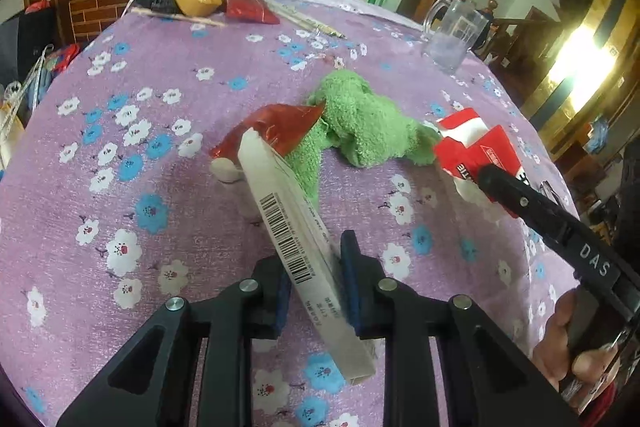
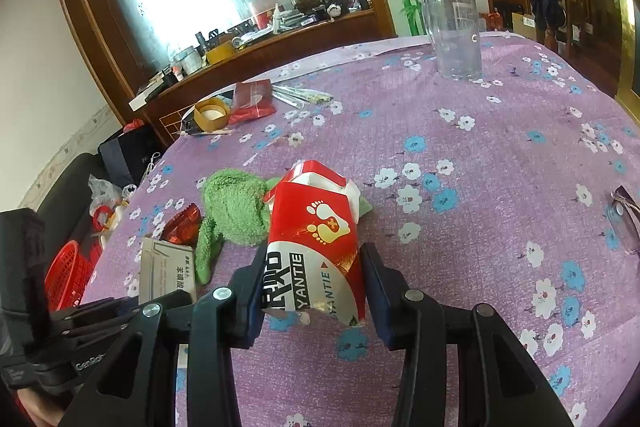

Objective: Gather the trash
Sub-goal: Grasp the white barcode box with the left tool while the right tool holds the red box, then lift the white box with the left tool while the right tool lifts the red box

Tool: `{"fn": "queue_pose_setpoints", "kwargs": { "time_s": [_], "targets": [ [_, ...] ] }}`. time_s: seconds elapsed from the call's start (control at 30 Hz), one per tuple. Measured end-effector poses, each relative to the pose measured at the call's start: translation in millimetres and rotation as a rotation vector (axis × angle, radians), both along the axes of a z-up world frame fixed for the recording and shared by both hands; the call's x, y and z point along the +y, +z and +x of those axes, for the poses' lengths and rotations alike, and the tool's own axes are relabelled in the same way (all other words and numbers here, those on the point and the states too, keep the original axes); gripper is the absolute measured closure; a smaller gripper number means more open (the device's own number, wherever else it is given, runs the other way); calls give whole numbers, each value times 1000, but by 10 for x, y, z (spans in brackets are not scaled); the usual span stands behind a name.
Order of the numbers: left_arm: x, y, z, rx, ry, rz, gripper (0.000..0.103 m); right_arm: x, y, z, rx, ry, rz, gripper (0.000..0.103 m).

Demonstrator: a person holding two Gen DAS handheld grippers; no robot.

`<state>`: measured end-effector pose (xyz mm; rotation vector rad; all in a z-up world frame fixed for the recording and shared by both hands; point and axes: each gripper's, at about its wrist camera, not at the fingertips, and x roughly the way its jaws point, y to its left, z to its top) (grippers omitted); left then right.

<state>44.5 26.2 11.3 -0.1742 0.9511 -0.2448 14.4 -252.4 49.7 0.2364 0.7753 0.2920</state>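
My left gripper (image 1: pixel 316 283) is shut on a flat grey box with a barcode (image 1: pixel 296 239), held edge-up above the table; the box also shows in the right wrist view (image 2: pixel 168 273). My right gripper (image 2: pixel 312 291) is shut on a crumpled red and white carton (image 2: pixel 316 247), which also shows at the right of the left wrist view (image 1: pixel 476 147). A red foil wrapper (image 1: pixel 276 131) lies on the purple flowered tablecloth (image 1: pixel 160 107) against a green towel (image 1: pixel 364 119). Wrapper (image 2: pixel 184 223) and towel (image 2: pixel 236 207) show left of the carton.
A clear plastic jug (image 2: pixel 454 31) stands at the far side. A tape roll (image 2: pixel 210 113), a red packet (image 2: pixel 252 99) and wrapped chopsticks (image 2: pixel 304 95) lie at the far left edge. Glasses (image 2: pixel 624 223) lie at the right. A red basket (image 2: pixel 68 277) sits on the floor, left.
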Motion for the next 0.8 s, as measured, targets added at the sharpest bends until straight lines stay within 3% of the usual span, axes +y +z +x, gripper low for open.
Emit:
{"fn": "queue_pose_setpoints", "kwargs": {
  "time_s": [0.17, 0.3, 0.7, 0.8],
  "targets": [
    [6, 107, -223, -100, 1, 30, 90, 38, 47, -47, -30, 21, -2, 56],
    [4, 179, -414, -155, 1, 75, 91, 94, 96, -102, -65, 42, -14, 56],
    [156, 352, -781, -200, 4, 101, 91, 165, 197, -194, -144, 40, -56, 56],
    [232, 389, -833, -199, 17, 97, 91, 153, 194, -170, -125, 16, -56, 56]
  ]
}}
